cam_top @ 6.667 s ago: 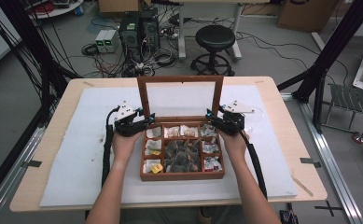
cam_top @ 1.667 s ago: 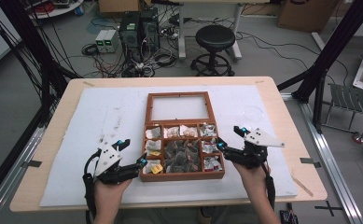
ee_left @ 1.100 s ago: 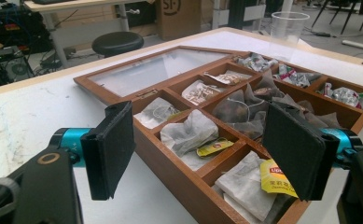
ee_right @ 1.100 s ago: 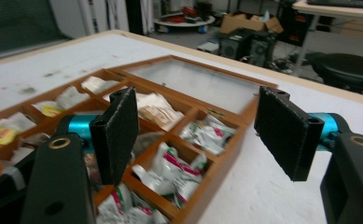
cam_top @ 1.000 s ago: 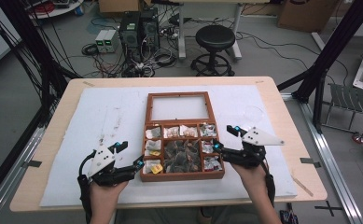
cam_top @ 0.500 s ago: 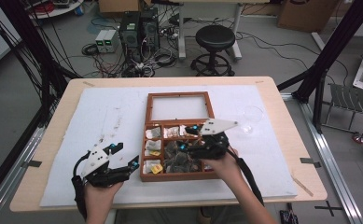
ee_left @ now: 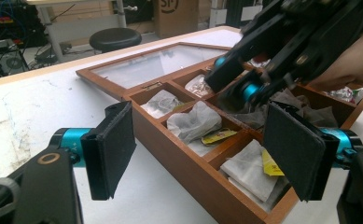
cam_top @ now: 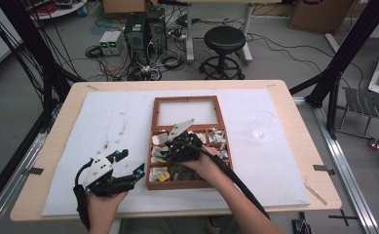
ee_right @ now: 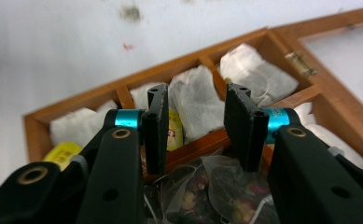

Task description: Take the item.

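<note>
Wood table (cam_top: 70, 97): pale top, mostly under white mat (cam_top: 104, 131).
Box (cam_top: 150, 161): brown wood, lid laid open flat w/ clear pane at far end; sits mid-mat, split into small compartments.
R hand (cam_top: 204, 163): reaches in over box middle from near side.
L hand (cam_top: 104, 200): on mat, just L of box's near-L corner.
R gripper (ee_right: 195, 123): over left-centre compartments, tips pointing at left column; jaws partway apart, have just been closing; no pad contact seen, gap betw. pads bare, white bag (ee_right: 195, 105) seen beyond it.
L gripper (ee_left: 202, 154): jaws wide apart, nothing betw. them, aimed at box's near side.
Tea bags: white sachets (ee_left: 193, 122) in left column, some w/ yellow tags (ee_left: 219, 136); mesh bags w/ dark dried flowers (ee_right: 202, 196) in middle compartment, right under R gripper.
Glass (cam_top: 261, 126): clear, on mat R of box, well apart.
</note>
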Motion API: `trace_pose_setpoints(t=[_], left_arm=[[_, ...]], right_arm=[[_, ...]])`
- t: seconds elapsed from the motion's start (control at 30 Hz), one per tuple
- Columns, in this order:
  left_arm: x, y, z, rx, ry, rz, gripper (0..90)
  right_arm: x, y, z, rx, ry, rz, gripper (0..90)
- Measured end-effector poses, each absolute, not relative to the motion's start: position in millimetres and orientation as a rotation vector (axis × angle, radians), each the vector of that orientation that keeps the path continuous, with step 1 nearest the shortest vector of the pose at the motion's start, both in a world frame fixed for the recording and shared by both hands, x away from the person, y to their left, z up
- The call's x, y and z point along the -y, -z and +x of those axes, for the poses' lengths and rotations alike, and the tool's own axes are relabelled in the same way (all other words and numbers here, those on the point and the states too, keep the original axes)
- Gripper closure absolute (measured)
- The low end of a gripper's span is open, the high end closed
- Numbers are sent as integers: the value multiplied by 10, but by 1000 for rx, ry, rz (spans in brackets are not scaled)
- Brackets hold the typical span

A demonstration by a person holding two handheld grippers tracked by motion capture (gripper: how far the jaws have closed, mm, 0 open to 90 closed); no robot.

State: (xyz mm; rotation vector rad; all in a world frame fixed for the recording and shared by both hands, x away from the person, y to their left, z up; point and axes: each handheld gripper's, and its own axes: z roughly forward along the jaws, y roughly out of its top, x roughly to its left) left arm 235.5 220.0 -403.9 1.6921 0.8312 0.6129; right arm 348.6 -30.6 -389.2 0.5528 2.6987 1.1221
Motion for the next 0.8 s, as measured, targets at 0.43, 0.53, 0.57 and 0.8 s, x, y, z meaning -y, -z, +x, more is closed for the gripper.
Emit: trace_pose_setpoints(t=[0.43, 0.53, 0.57, 0.8], left_arm=[[-2223, 4041, 2358, -829, -594, 1678, 255], [-2233, 4055, 2370, -836, -570, 1670, 255], [-2233, 4055, 2370, -836, -570, 1670, 256], [-2236, 4048, 2366, -834, -568, 1670, 255]], right_arm=[[130, 4018, 3482, -2724, -958, 445, 890], [153, 3983, 3480, -2720, -991, 453, 900], [153, 3983, 3480, -2720, -991, 453, 900], [170, 3969, 3507, -2694, -1015, 492, 709]])
